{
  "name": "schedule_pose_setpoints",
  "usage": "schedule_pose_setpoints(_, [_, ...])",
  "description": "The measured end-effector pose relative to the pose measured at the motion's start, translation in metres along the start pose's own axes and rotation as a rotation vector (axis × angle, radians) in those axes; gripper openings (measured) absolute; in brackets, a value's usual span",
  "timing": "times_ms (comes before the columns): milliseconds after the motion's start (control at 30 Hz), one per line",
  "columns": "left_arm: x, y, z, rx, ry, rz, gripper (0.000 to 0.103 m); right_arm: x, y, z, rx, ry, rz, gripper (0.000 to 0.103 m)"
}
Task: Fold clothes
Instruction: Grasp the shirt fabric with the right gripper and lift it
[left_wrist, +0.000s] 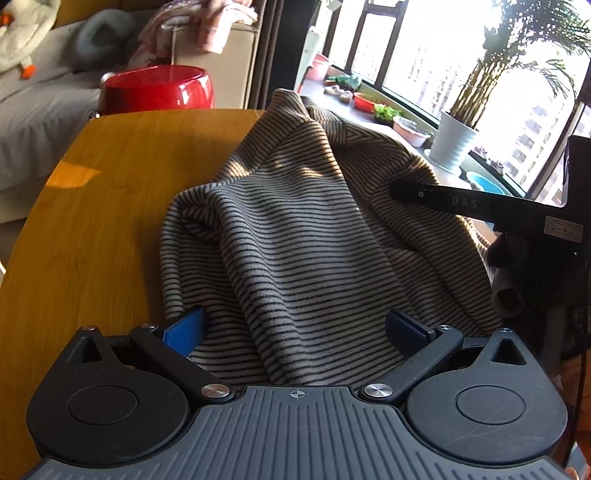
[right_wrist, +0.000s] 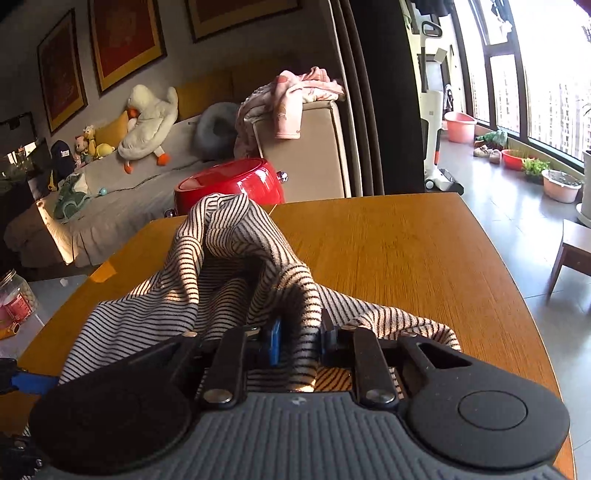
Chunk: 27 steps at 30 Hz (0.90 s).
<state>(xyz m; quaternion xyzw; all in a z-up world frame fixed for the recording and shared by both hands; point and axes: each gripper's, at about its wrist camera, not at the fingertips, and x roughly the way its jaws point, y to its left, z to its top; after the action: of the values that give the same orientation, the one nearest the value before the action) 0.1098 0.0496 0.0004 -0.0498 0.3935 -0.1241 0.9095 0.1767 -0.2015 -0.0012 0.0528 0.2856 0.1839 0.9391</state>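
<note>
- 1 striped garment (left_wrist: 295, 236)
- 1 wooden table (right_wrist: 406, 251)
- 2 grippers: left gripper (left_wrist: 295, 328), right gripper (right_wrist: 300, 339)
- 1 red stool (right_wrist: 236, 184)
- 1 plush goose (right_wrist: 147, 118)
- 3 framed pics (right_wrist: 125, 37)

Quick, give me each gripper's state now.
Left gripper: open, over the grey black-striped knit garment.
Right gripper: shut on a fold of it.

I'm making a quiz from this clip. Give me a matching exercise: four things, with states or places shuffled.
1. left hand-held gripper
2. right hand-held gripper
3. striped garment
4. red stool

a. crumpled on the wooden table
b. beyond the table's far edge
c. jaws wide apart
d. clamped on a fold of cloth

Pairs: 1-c, 2-d, 3-a, 4-b
</note>
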Motion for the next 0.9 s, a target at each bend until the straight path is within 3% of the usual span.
schedule_pose_setpoints(33, [0.001,-0.003,0.001,0.009,-0.005,0.011,0.077,-0.001,0.000,-0.001,-0.002,-0.001,0.002,0.017])
schedule_pose_setpoints(67, [0.002,-0.007,0.002,0.024,-0.016,0.037,0.038,-0.001,0.000,-0.001,0.000,-0.002,0.004,0.017])
schedule_pose_setpoints(167, [0.004,-0.006,0.010,0.048,-0.081,0.101,0.017,-0.001,-0.001,-0.001,0.003,-0.004,0.005,0.017])
schedule_pose_setpoints(267, [0.000,0.005,0.024,0.041,-0.165,0.164,0.017,-0.005,0.002,0.002,0.000,-0.001,0.006,0.016])
schedule_pose_setpoints(300, [-0.003,0.011,0.029,0.031,-0.191,0.183,0.016,-0.006,0.003,0.005,-0.006,0.005,0.011,0.009])
schedule_pose_setpoints(467, [-0.011,0.046,0.052,-0.031,-0.256,0.264,0.016,-0.024,-0.005,0.073,0.075,-0.096,0.109,0.006])
schedule_pose_setpoints(567, [-0.009,0.069,0.055,-0.059,-0.251,0.284,0.016,-0.002,-0.019,0.108,0.046,-0.129,-0.010,0.005])
schedule_pose_setpoints(633, [-0.007,0.083,0.057,-0.083,-0.244,0.302,0.018,0.029,-0.034,0.111,0.033,-0.070,-0.107,0.006])
schedule_pose_setpoints(733, [-0.005,0.106,0.061,-0.140,-0.225,0.341,0.018,0.069,-0.052,0.093,0.008,0.033,-0.233,0.006])
schedule_pose_setpoints(833, [-0.018,0.128,0.063,-0.225,-0.228,0.314,0.019,0.089,-0.068,0.070,0.016,0.087,-0.314,0.006])
schedule_pose_setpoints(900, [-0.030,0.127,0.068,-0.229,-0.256,0.269,0.021,0.080,-0.066,0.075,0.001,0.046,-0.329,0.006])
